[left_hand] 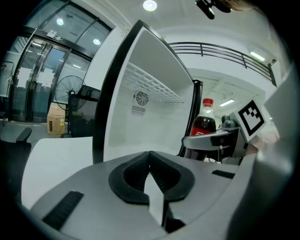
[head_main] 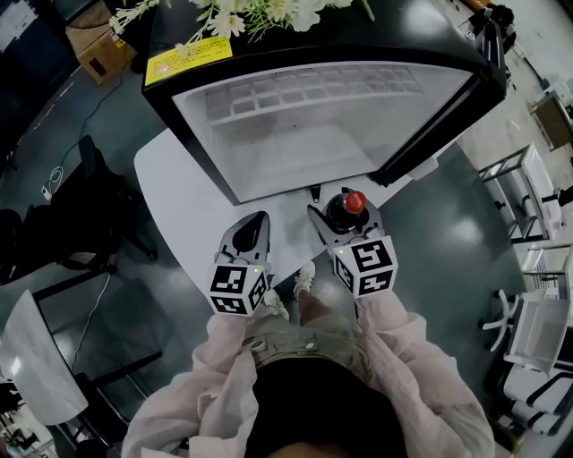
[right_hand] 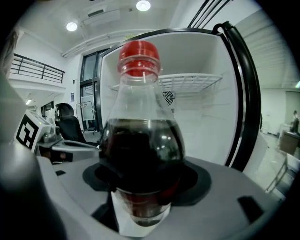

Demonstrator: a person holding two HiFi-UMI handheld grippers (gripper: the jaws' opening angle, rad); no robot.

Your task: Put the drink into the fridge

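Observation:
The drink is a cola bottle [head_main: 354,202] with a red cap, dark liquid and a red label. My right gripper [head_main: 343,222] is shut on its body and holds it upright just in front of the fridge [head_main: 295,125]. In the right gripper view the bottle [right_hand: 140,140] fills the middle between the jaws, with the fridge's white inside and wire shelf [right_hand: 187,82] behind it. My left gripper [head_main: 258,221] is shut and empty, level with the right one. From the left gripper view [left_hand: 150,157] the bottle [left_hand: 204,122] stands to the right.
The fridge stands open on a white table [head_main: 188,206], its black door frame [head_main: 439,134] at the right. White flowers [head_main: 251,13] lie on top. A dark chair [head_main: 89,206] is at the left and white chairs [head_main: 537,340] at the right.

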